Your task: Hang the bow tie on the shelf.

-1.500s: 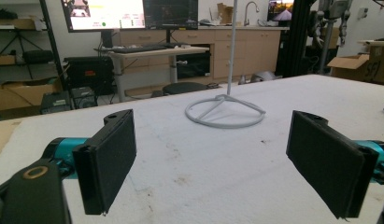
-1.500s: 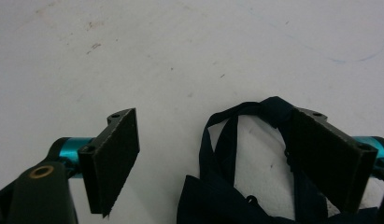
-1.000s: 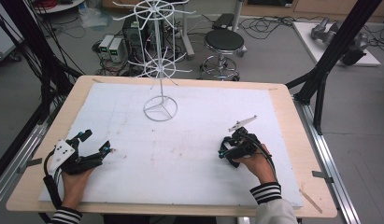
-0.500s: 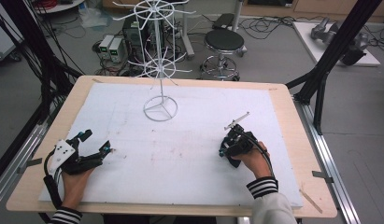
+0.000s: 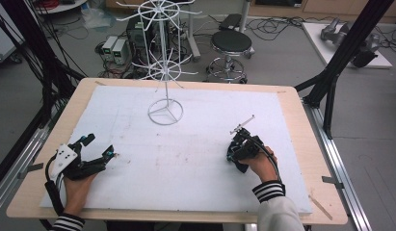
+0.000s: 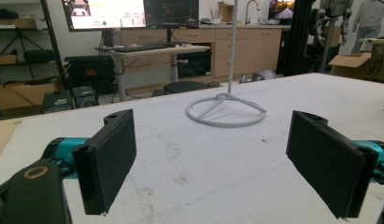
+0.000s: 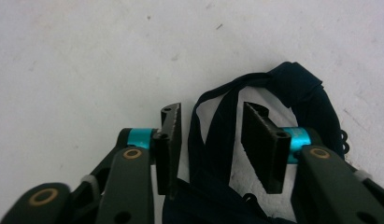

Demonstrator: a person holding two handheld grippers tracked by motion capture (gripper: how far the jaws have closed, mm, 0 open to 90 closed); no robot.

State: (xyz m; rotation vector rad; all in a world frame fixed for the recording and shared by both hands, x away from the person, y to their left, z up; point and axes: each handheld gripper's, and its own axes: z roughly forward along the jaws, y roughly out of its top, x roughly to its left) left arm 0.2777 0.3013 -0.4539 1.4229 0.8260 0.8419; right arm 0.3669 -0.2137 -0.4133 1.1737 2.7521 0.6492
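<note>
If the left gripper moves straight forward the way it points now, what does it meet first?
Probably the round base of the white wire rack. The left gripper has its jaws wide open and looks across the bare white foam board toward that ring; depth is unclear.

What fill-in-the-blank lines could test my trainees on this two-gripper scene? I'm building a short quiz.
1. The left gripper has its jaws wide ____ over the bare white board.
2. The white wire rack stands on a ____-shaped base.
3. Between the right gripper jaws lies a dark ____ fabric strap.
4. The stool beyond the table is coloured ____.

Missing words: open; ring; blue; black
</note>
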